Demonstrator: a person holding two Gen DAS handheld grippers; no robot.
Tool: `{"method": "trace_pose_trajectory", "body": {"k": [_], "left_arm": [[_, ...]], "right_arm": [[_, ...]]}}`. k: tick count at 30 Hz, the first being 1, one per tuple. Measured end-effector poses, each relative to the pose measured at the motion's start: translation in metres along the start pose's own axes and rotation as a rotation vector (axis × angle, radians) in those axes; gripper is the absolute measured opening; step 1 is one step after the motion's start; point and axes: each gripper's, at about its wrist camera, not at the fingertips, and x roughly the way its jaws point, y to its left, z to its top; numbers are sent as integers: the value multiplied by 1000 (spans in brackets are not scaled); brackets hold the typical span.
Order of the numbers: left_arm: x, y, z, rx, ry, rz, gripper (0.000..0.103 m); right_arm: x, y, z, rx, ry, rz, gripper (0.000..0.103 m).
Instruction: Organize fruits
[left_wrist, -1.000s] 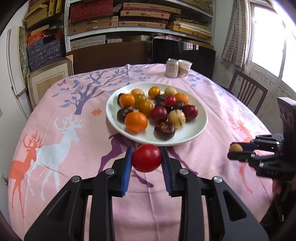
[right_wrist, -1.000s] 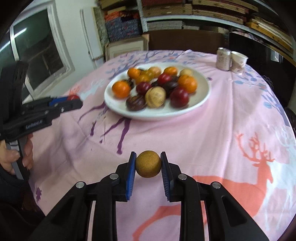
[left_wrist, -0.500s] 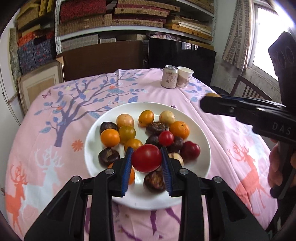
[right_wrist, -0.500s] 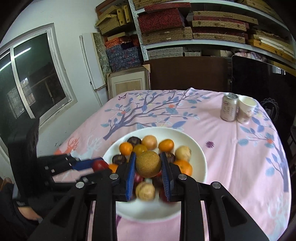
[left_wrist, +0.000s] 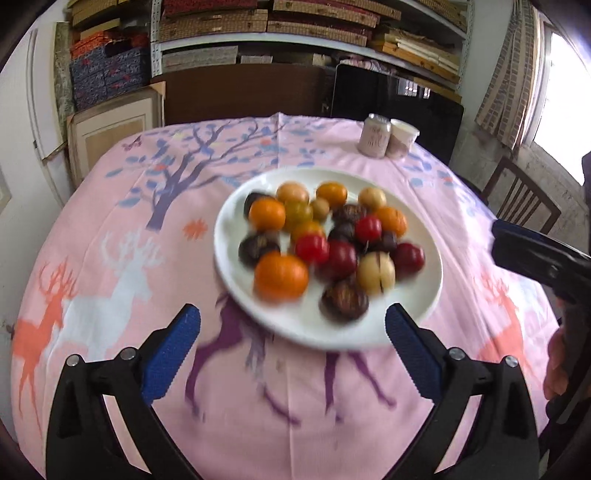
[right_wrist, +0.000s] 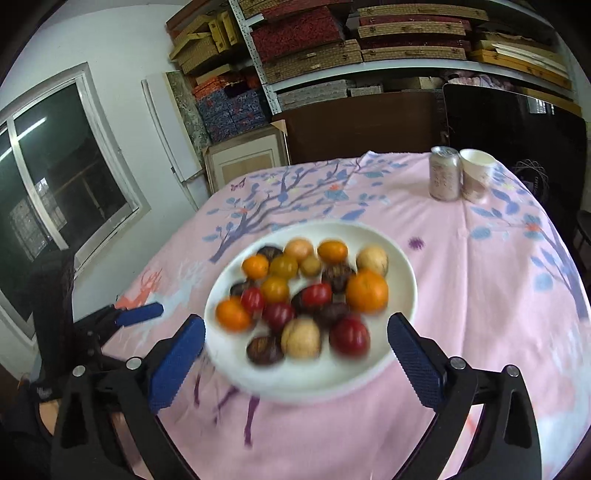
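Blue-padded fingers on our left gripper (left_wrist: 292, 345) have just been opening and now stand wide apart with nothing between them; same on our right gripper (right_wrist: 295, 354), just spread, nothing held. The fruits (left_wrist: 325, 247) all sit heaped on the white plate (left_wrist: 424, 295), just ahead of both pairs of fingers, with the near rim about level with the tips. In the left view a small red one (left_wrist: 312, 248) lies mid-pile beyond the fingers; in the right view a small tan one (right_wrist: 309, 266) sits toward the far side. No loose fruit shows on the pink table (left_wrist: 110, 229) ahead of either gripper. A can (right_wrist: 444, 173) and paper cup (right_wrist: 476, 173) stand well beyond the plate.

We read this as the drop-off step just done — both grippers clear. Next move calls for finding any fruit outside these views, or stopping if none. Frames are blurred, so fruit types stay uncertain.
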Motion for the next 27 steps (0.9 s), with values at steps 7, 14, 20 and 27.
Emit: {"method": "trace_pose_trajectory", "body": {"k": [7,14,20,27], "left_arm": [[-74,1,-67,-97,-60,78,98],[-139,-24,-122,-78,-134,110,98],[-178,-41,-149,-17,-179,195,98],[-201,-47,-153,28,-236,235,98]], "right_arm": [[-73,9,-89,47,-22,-97,100],[-138,20,-157,60,-114,-248,100],[-172,37,-174,10,-159,-288,100],[-195,52,-177,-25,-208,-293,100]]}}
